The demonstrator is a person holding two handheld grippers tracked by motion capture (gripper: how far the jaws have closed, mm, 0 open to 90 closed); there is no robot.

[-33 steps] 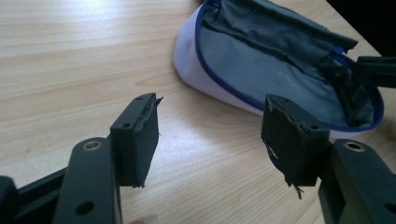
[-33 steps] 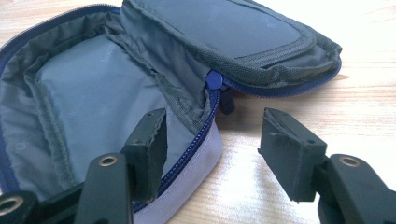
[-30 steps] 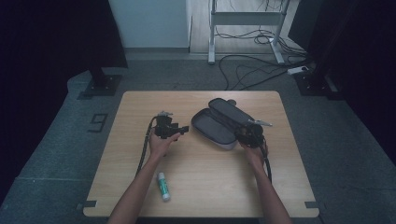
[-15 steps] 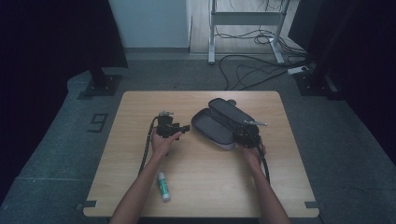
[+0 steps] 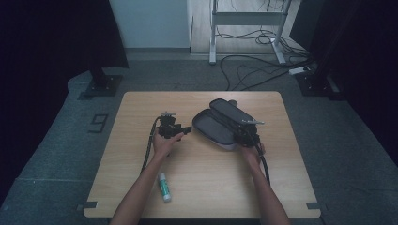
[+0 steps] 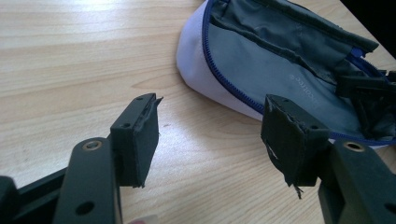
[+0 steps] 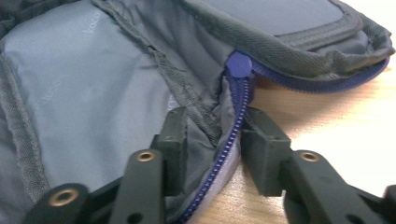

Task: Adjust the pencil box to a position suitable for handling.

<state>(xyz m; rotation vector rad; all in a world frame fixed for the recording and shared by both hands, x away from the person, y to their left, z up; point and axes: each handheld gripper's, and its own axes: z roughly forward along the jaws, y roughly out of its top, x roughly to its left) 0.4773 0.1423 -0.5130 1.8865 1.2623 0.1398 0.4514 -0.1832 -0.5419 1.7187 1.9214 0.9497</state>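
Observation:
A grey pouch [image 5: 220, 129] with a blue zip lies open on the wooden table [image 5: 141, 108]. My left gripper [image 5: 187, 131] hovers just left of it, jaws open and nothing between them [image 6: 210, 112]; the pouch's pale rounded end [image 6: 280, 79] is just ahead. My right gripper [image 5: 244, 134] is at the pouch's near right edge. Its jaws [image 7: 215, 123] straddle the zip edge and lining [image 7: 93, 84] and have just been closing. The pads stand close on either side without a clear squeeze. The blue zip end [image 7: 239, 64] sits just beyond them.
A white and green glue stick [image 5: 164, 187] lies on the table near its front edge, beside the person's left forearm. Cables trail from both grippers toward the front. Bare tabletop lies left of the left gripper and right of the pouch.

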